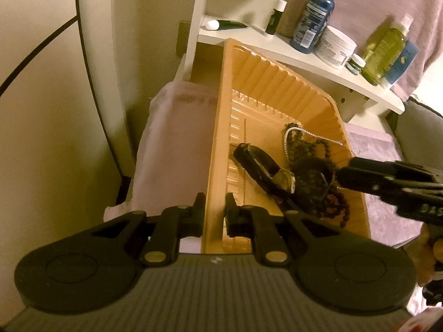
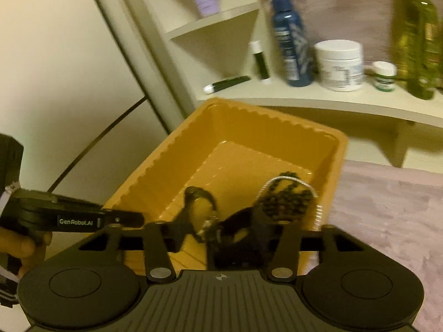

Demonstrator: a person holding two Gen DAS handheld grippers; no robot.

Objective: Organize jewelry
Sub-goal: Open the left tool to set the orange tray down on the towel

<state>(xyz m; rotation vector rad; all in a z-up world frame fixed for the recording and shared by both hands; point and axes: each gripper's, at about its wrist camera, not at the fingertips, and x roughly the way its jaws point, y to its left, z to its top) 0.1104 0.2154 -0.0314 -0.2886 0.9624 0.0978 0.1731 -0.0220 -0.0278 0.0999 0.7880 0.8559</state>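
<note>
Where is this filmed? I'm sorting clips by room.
Likely a bedroom or dressing corner: a white shelf of toiletry bottles, and an orange tray of jewelry on a pink cloth.

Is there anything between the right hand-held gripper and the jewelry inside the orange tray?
Nothing visible blocks it. The right hand-held gripper is open, just above the black watch and the dark bead necklace in the orange tray. The left hand-held gripper grips the tray's near rim, off to the side.

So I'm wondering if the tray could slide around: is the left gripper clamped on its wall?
Yes, the left gripper has one finger on each side of the orange tray wall, closed on it.
</note>
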